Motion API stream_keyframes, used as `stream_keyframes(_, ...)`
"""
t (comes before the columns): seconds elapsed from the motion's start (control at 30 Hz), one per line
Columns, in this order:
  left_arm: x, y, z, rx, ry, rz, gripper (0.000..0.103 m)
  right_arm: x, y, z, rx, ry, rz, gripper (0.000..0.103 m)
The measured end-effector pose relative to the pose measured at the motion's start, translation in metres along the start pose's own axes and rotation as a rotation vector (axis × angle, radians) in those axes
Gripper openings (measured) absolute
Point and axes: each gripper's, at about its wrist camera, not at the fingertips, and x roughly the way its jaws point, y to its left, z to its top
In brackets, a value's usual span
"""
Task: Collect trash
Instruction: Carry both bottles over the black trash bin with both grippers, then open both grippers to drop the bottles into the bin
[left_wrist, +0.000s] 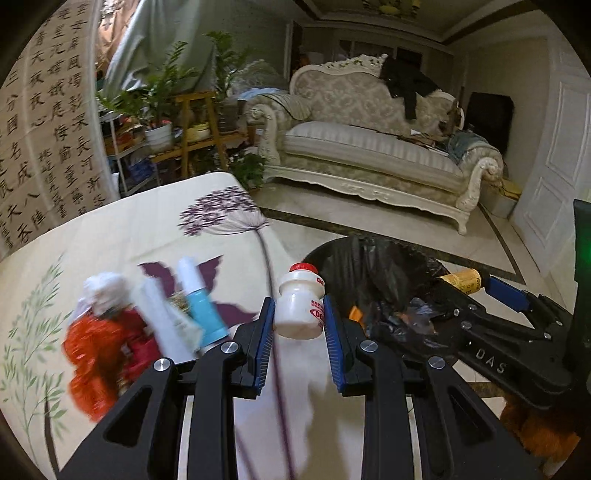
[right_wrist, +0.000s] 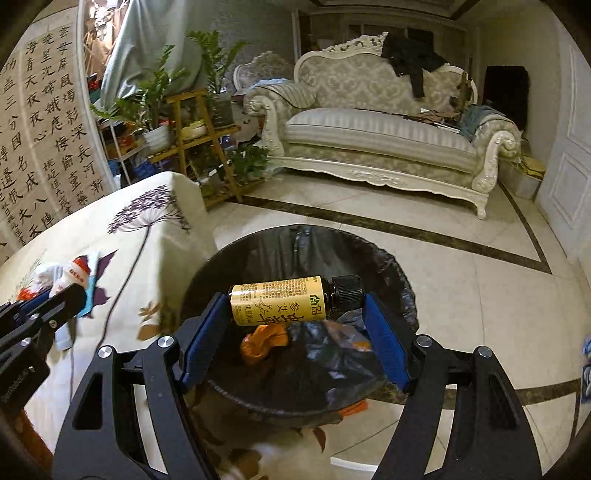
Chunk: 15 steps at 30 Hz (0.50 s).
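**Yellow bottle over bin, white bottle short of it**

Yellow-labelled bottle (right_wrist: 284, 300) lies crosswise, clamped end to end in right gripper (right_wrist: 295, 332) above bin (right_wrist: 399, 266). White bottle (left_wrist: 301, 306) stands upright, pinched in left gripper (left_wrist: 300, 332) over table edge (left_wrist: 236, 184), bin to its right.

Desk (left_wrist: 122, 229), floral cloth: red wrapper (left_wrist: 99, 354), white tissue wad (left_wrist: 105, 295), blue-white tube (left_wrist: 201, 302). Tiled floor (right_wrist: 480, 295): lined bin (right_wrist: 280, 243).
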Motion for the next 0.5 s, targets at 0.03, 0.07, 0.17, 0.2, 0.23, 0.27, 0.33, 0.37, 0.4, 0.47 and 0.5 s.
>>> stream_keyframes(0.03, 0.004, -0.003, 0.002, 0.004, 0.005, -0.003, 0.028, 0.002, -0.001, 0.0, 0.004, 0.0, -0.002, 0.072)
stream_keyframes(0.07, 0.008, -0.006, 0.004, 0.009, 0.007, -0.004, 0.028, 0.005, -0.004, 0.002, 0.009, 0.002, -0.004, 0.072)
stream_keyframes(0.17, 0.018, -0.017, 0.009, 0.032, 0.008, -0.002, 0.028, 0.012, -0.01, 0.005, 0.014, 0.006, -0.009, 0.072)
stream_keyframes(0.2, 0.022, -0.019, 0.011, 0.038, 0.009, -0.002, 0.028, 0.015, -0.01, 0.006, 0.014, 0.007, -0.01, 0.072)
stream_keyframes(0.23, 0.024, -0.022, 0.012, 0.041, 0.012, -0.002, 0.028, 0.016, -0.011, 0.006, 0.014, 0.008, -0.012, 0.072)
stream_keyframes(0.27, 0.028, -0.024, 0.014, 0.045, 0.014, -0.004, 0.028, 0.019, -0.012, 0.007, 0.016, 0.01, -0.014, 0.072)
stream_keyframes(0.33, 0.034, -0.029, 0.017, 0.057, 0.02, -0.007, 0.028, 0.023, -0.014, 0.008, 0.021, 0.013, -0.017, 0.072)
stream_keyframes(0.37, 0.036, -0.031, 0.018, 0.062, 0.022, -0.006, 0.028, 0.025, -0.016, 0.009, 0.026, 0.014, -0.018, 0.072)
stream_keyframes(0.4, 0.04, -0.033, 0.019, 0.068, 0.027, -0.005, 0.028, 0.028, -0.02, 0.011, 0.03, 0.016, -0.016, 0.072)
stream_keyframes(0.47, 0.045, -0.034, 0.019, 0.074, 0.036, -0.003, 0.028, 0.031, -0.023, 0.011, 0.04, 0.022, -0.012, 0.073)
stream_keyframes(0.5, 0.046, -0.034, 0.019, 0.074, 0.039, -0.002, 0.028, 0.032, -0.024, 0.012, 0.044, 0.023, -0.012, 0.073)
